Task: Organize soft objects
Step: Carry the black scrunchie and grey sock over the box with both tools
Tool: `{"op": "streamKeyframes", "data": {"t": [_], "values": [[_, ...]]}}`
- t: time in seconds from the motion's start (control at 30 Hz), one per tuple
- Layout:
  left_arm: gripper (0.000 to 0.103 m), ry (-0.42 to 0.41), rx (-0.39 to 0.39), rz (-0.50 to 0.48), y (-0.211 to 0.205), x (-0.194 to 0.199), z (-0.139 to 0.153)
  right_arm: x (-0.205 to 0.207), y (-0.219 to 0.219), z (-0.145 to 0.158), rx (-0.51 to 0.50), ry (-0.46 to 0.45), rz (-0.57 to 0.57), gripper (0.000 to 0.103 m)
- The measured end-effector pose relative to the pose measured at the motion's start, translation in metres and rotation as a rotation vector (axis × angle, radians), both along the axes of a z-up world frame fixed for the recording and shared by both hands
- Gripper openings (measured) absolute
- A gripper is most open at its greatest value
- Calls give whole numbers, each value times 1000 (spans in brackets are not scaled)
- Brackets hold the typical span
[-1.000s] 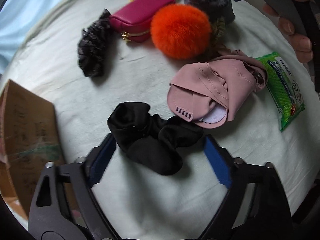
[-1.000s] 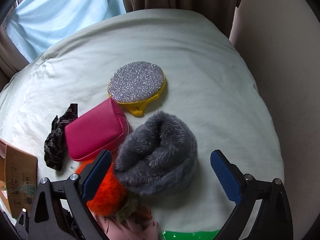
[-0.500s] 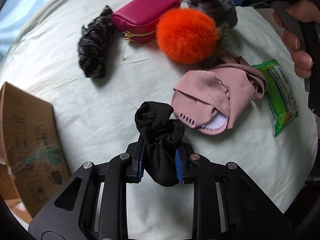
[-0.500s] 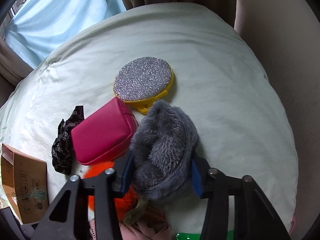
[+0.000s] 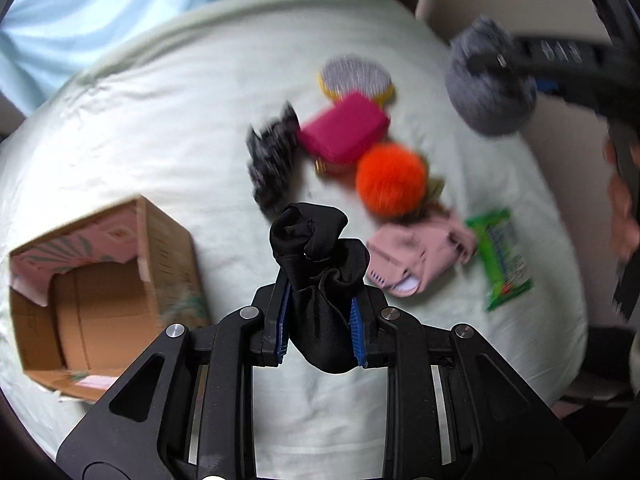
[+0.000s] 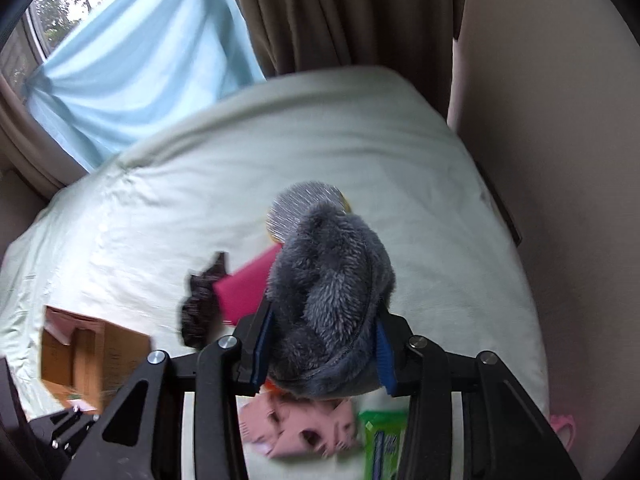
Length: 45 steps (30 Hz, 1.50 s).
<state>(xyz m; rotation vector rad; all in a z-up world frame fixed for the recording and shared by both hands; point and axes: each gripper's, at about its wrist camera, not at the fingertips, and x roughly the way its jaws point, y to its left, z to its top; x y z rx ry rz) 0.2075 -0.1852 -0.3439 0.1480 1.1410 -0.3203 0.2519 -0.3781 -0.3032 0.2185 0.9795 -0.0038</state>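
Left wrist: left tongs (image 5: 320,330) pinch crumpled black scrunchie (image 5: 320,276) — right tongs (image 6: 322,354) (closing) squeeze fuzzy grey pouch (image 6: 332,300).

Bright colours on my pale green bed (image 5: 160,128)

An orange pompom (image 5: 390,184), magenta pouch (image 5: 344,128), pink cloth (image 5: 416,256) and green packet (image 5: 504,260); my black scrunchie (image 5: 320,264), my grey fuzzy sock (image 6: 332,292).

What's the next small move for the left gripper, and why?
Probably carry it toward the open cardboard box. The left gripper is shut on the black scrunchie, which hangs clear of the bed sheet, and the box sits just to its left with its opening free. The right gripper, jaws just closing, grips the grey fuzzy item and could follow.
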Motion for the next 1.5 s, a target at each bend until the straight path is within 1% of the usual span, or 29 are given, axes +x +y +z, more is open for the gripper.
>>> {"op": "streamKeyframes", "data": {"t": [0.03,0.1,0.17,0.27,0.37,0.47,0.53,0.67,0.77,0.87,0.97,1.1,1.2,1.27,1.33,1.5], "values": [[21,-11,-14,11,1,-1,10,-7,6,17,-5,-17,6,39],[21,-43,-36,37,11,-3,44,-16,16,37,-9,-33,17,39],[21,-73,-56,63,19,-3,69,-28,27,61,-5,-54,23,39],[21,-99,-90,105,47,-11,106,-46,52,98,4,-88,39,39],[21,-130,-105,142,79,-12,136,-60,83,125,25,-116,73,39],[21,-160,-118,173,119,-16,165,-72,110,142,55,-137,102,39],[21,-174,-116,185,143,-18,177,-80,138,153,59,-150,127,39],[21,-177,-110,204,198,-24,191,-90,189,165,77,-152,157,39],[21,-169,-103,210,237,-26,194,-90,227,166,86,-137,165,39],[21,-144,-98,213,280,-24,187,-87,266,159,88,-111,160,39],[21,-112,-95,207,312,-19,172,-83,291,148,89,-84,150,39],[21,-61,-63,186,346,-9,145,-76,329,128,106,-31,125,39],[21,-13,-43,178,359,2,121,-66,350,108,124,28,109,39],[21,25,-34,179,366,10,103,-59,359,92,117,78,92,39],[21,63,-27,180,371,18,85,-51,364,76,124,128,77,39],[21,147,-15,180,373,35,40,-29,370,30,186,250,34,39]]}}
